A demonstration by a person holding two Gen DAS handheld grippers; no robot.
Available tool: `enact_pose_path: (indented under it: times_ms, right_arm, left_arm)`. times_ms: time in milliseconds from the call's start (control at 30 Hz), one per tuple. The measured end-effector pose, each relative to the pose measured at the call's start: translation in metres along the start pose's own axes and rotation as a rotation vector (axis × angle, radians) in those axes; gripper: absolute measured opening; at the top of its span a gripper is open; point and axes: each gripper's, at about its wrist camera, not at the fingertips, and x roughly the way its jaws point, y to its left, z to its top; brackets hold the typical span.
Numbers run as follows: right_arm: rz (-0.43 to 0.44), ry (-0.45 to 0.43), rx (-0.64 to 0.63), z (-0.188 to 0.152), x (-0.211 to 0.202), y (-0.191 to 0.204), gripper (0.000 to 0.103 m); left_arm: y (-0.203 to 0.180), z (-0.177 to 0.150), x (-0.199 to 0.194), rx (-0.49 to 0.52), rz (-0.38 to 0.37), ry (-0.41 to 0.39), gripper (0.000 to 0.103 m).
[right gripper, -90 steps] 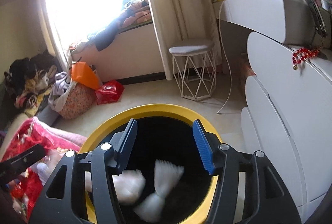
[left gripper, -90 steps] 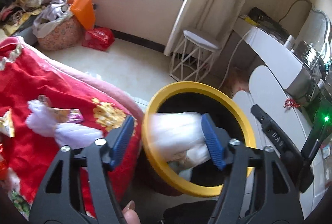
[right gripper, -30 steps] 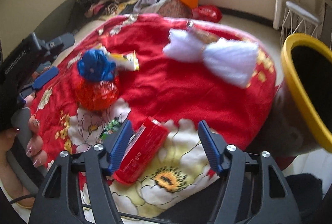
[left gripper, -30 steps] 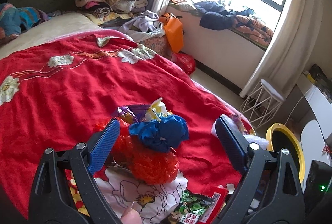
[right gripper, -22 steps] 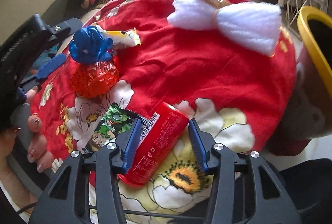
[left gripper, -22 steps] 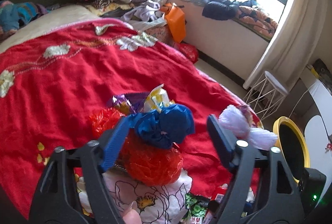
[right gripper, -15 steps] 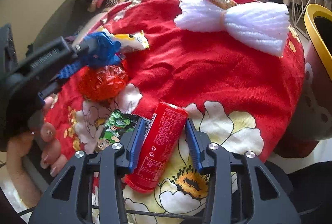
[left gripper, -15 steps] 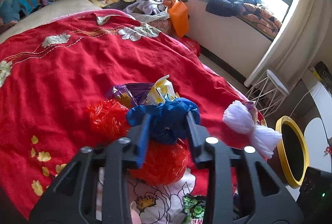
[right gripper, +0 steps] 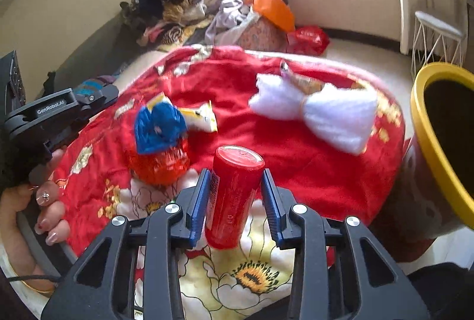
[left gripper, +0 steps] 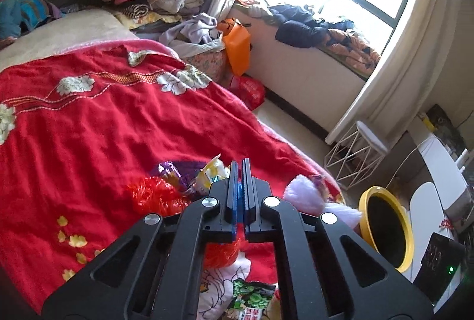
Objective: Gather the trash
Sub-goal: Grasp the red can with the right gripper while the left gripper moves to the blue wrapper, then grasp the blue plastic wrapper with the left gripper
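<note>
Red can [right gripper: 234, 195]: you are holding it between the jaws of your right gripper [right gripper: 235, 198], which have just been closing on it; its long axis is running forward along the fingers, capped end pointing away from you.
Can to bin: the yellow-rimmed bin [right gripper: 429, 139] is standing off the bed's edge to the right of the can, near but apart, mouth facing up.
Left gripper [left gripper: 240, 195]: its jaws are pressing together, narrow as they go, pinching what looks like a scrap of the blue wrapper [right gripper: 158, 127]; whether it is carrying the whole bundle, you cannot tell.
Nearer hand: your right is lying closer to the bin; your left is working further across the red bedspread [left gripper: 97, 124].
Remaining litter: the white fluffy bow [right gripper: 317, 109] is lying between the can and the bin.
Coming move, judged: you are likely swinging the can rightward over the yellow rim.
</note>
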Motion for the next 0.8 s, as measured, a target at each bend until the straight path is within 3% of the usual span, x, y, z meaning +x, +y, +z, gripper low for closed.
enact_pose_path:
  times_ms: [67,100,133,200,433,467,500,533,633,800]
  right_arm:
    - [-0.003,-0.015,0.005,0.003,-0.004,-0.002,0.033]
    - [-0.003,-0.018,0.006,0.003,-0.007,-0.003,0.033]
    - [-0.004,-0.022,0.007,0.004,-0.008,-0.003,0.033]
    - [-0.006,-0.030,0.010,0.006,-0.010,-0.004,0.033]
    - [-0.009,-0.065,0.022,0.011,-0.020,-0.009,0.033]
    - [-0.009,-0.071,0.022,0.011,-0.022,-0.010,0.033]
    - [-0.011,-0.078,0.022,0.012,-0.025,-0.011,0.033]
    - [-0.012,-0.083,0.021,0.012,-0.026,-0.011,0.033]
    - [-0.014,-0.104,0.020,0.015,-0.032,-0.013,0.033]
    - [-0.019,-0.148,0.018,0.019,-0.045,-0.018,0.033]
  left_arm:
    - [-0.003,0.000,0.004,0.023,0.013,0.030,0.001]
    - [-0.003,-0.001,0.007,0.034,0.030,0.044,0.010]
    - [-0.003,-0.003,0.010,0.042,0.039,0.053,0.038]
    - [-0.005,-0.009,0.017,0.062,0.050,0.069,0.059]
    - [-0.007,-0.028,0.049,0.136,0.157,0.132,0.056]
    - [-0.006,-0.030,0.053,0.138,0.163,0.138,0.046]
    - [-0.006,-0.032,0.055,0.143,0.172,0.144,0.027]
    - [-0.006,-0.035,0.057,0.148,0.179,0.148,0.019]
    - [-0.009,-0.037,0.049,0.148,0.166,0.134,0.012]
    - [-0.021,-0.024,0.024,0.131,0.088,0.081,0.011]
